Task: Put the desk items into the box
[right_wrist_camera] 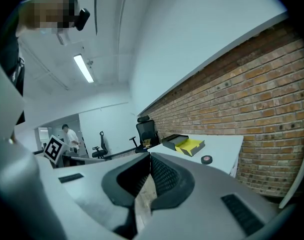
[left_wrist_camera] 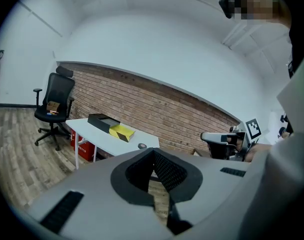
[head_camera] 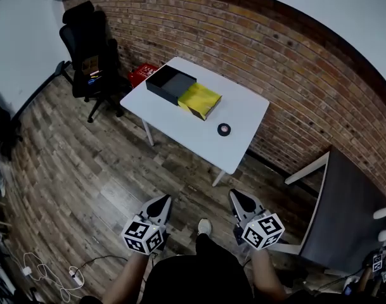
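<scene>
A white table [head_camera: 243, 116] stands by the brick wall, well ahead of me. On it lie an open black box [head_camera: 170, 83], a yellow open box [head_camera: 199, 100] touching its right side, and a small black tape roll [head_camera: 224, 129] nearer the front right. Both grippers are held low over the wooden floor, far short of the table. The left gripper [head_camera: 162, 201] and the right gripper [head_camera: 238, 198] are both shut and hold nothing. In the left gripper view the black box [left_wrist_camera: 103, 121] and tape roll [left_wrist_camera: 142, 145] show beyond the closed jaws; the right gripper view shows the yellow box [right_wrist_camera: 190, 146].
A black office chair [head_camera: 88, 49] stands left of the table, with a red crate [head_camera: 141, 75] behind it near the wall. A dark desk [head_camera: 348, 214] is at my right. Cables [head_camera: 47, 274] lie on the floor at the lower left.
</scene>
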Demonstrator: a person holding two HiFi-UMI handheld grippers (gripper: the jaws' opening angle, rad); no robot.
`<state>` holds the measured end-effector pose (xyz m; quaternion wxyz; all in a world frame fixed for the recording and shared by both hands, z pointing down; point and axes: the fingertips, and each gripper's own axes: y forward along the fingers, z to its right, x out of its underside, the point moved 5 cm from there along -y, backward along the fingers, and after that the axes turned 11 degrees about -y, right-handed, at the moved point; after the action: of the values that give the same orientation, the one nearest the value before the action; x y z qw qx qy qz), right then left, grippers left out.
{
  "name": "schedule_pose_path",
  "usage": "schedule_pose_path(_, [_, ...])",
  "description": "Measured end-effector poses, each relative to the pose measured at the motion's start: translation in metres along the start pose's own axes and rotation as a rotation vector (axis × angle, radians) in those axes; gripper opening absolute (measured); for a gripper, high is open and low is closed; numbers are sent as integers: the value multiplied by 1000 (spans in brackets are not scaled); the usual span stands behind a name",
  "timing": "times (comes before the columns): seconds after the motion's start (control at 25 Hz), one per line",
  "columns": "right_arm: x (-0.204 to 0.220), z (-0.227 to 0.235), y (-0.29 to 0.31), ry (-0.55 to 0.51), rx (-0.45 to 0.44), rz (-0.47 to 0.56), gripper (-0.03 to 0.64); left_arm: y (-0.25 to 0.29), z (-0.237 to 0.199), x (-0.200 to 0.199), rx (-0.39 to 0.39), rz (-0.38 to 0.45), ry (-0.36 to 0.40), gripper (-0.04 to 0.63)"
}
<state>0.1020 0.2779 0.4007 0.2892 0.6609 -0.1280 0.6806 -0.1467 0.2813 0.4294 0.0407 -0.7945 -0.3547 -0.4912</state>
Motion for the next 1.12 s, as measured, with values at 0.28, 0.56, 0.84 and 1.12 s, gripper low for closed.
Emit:
schedule_pose_path(0.28, [-19,60,44,-13,-72,-6,21,59,0,-32,-43,41,-12,6])
schedule_pose_path(0.56, [-20,110,74,-21,-119,-21,20,105,-2,-45,-89,54,-1,6])
schedule_pose_path(0.84, [-12,153,84,21,-128,-33,21,138,2,-43,-110,51,-19,6])
schedule_pose_path(1.12, [-11,172,91,2,-126,-56,21,151,0,-47,-123,48,-34,6])
